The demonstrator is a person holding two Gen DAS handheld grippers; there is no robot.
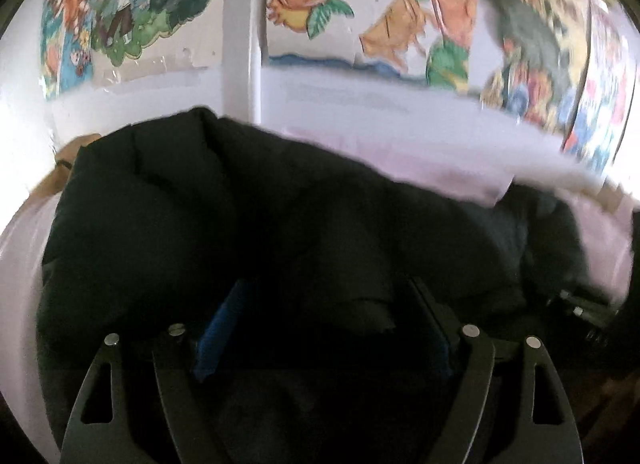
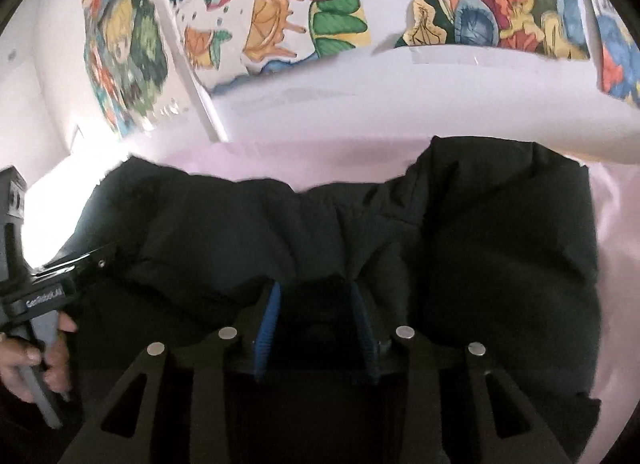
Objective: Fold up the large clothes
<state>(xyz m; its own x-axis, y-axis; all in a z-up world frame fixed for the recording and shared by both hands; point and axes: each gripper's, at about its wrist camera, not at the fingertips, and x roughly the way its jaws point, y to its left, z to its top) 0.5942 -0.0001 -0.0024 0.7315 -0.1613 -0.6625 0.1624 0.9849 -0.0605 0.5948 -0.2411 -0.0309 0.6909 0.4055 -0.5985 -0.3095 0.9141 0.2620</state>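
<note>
- Nearest in the right wrist view, the right hand-held gripper (image 2: 316,312) has its blue ribbed fingers (image 2: 269,316) part-closed with a bunched ridge of the black puffer jacket (image 2: 500,248) pinched between them — clamped on the fabric, it looks like.
- Over in the left wrist view, the left hand-held gripper (image 1: 320,320) sits with its blue pads wider apart, dark cloth mounded between and over them; whether it truly grips or just presses in, I cannot tell, as it is dark down there.
- At the near left of the right view, the person's hand (image 2: 36,360) squeezes the grey trigger handle of the other tool.
- The jacket itself: matte, smooth shell, thickly padded, quilted into fat soft tubes, bulging rather than lying flat. It slumps in a rounded heap across the pale pink sheet (image 2: 616,264).
- Progress, as I judge it: some gathering is done, since the bulk is doubled up into two humps with a dip between, but no neat rectangle yet. Flattening and the final folds are left.
- Springy filling will likely push back, so expect folds to puff open.
- Far behind, a white wall (image 2: 360,104) carries glossy, colourful cartoon posters (image 2: 280,24) of oranges and leaves, edges taped.
</note>
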